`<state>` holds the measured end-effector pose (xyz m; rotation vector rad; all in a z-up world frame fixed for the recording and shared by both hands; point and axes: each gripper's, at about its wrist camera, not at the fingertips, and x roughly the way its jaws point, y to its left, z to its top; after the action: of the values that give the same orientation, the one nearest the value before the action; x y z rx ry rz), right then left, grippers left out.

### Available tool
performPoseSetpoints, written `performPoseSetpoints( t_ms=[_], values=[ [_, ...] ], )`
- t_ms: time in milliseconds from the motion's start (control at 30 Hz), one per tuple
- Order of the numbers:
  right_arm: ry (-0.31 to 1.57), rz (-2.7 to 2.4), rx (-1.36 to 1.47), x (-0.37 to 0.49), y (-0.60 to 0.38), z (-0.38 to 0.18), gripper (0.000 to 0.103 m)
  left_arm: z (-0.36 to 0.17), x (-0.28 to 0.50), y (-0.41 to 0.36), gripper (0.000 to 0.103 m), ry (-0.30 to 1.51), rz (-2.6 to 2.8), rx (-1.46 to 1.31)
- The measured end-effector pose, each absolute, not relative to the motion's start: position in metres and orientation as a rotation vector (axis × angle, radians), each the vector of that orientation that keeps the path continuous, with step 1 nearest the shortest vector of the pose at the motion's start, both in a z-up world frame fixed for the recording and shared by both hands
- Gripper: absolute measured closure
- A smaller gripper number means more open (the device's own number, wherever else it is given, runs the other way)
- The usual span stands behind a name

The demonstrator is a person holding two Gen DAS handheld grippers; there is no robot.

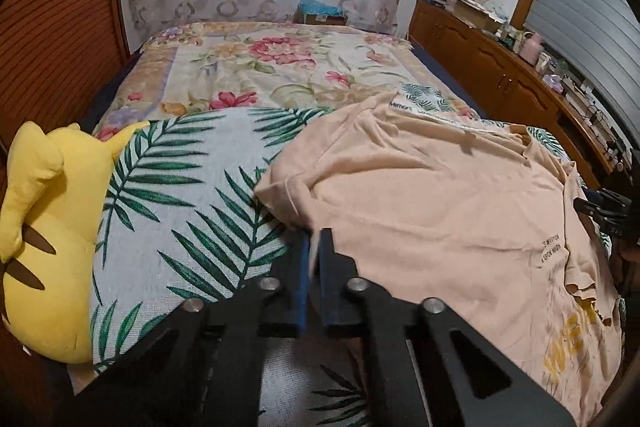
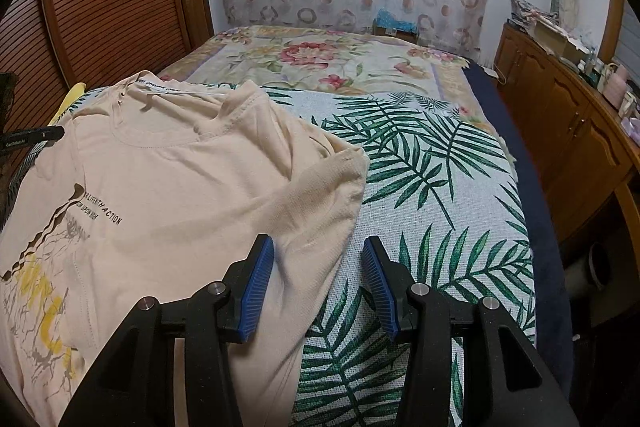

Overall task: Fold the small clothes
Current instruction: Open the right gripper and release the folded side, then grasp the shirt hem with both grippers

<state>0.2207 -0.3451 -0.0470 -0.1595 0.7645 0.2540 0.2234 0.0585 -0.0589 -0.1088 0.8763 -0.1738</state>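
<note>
Left gripper (image 1: 315,239) and right gripper (image 2: 318,251), black angular linkage arms, round silver pivot screws, blue ribbed finger pads (image 2: 256,287), triangular cut-outs

Yellow plush toy (image 1: 44,235), wooden dresser (image 2: 568,131)

The hem of the T-shirt (image 2: 168,195) is cut off at seven o'clock in the right wrist view. Its smaller print (image 1: 554,251) is too blurred in the left wrist view to be read. The plush toy (image 1: 52,239) is cropped at nine o'clock. Items on the dresser (image 1: 500,67) are too small to be identified.
</note>
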Motion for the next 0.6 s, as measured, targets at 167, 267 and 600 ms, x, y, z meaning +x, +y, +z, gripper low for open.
performPoseSetpoints(
  t_ms=[167, 267, 600],
  values=[
    [0.764, 0.254, -0.162, 0.221, -0.345, -0.047, 0.054, -0.044, 0.226, 0.065, 0.099, 0.819, -0.102, -0.061],
    [0.764, 0.254, -0.162, 0.220, -0.345, -0.047, 0.054, -0.043, 0.229, 0.067, 0.099, 0.821, -0.103, -0.043],
    [0.775, 0.326, -0.173, 0.230, -0.335, -0.045, 0.085, -0.039, 0.208, 0.063, 0.099, 0.811, -0.158, -0.079]
  ],
)
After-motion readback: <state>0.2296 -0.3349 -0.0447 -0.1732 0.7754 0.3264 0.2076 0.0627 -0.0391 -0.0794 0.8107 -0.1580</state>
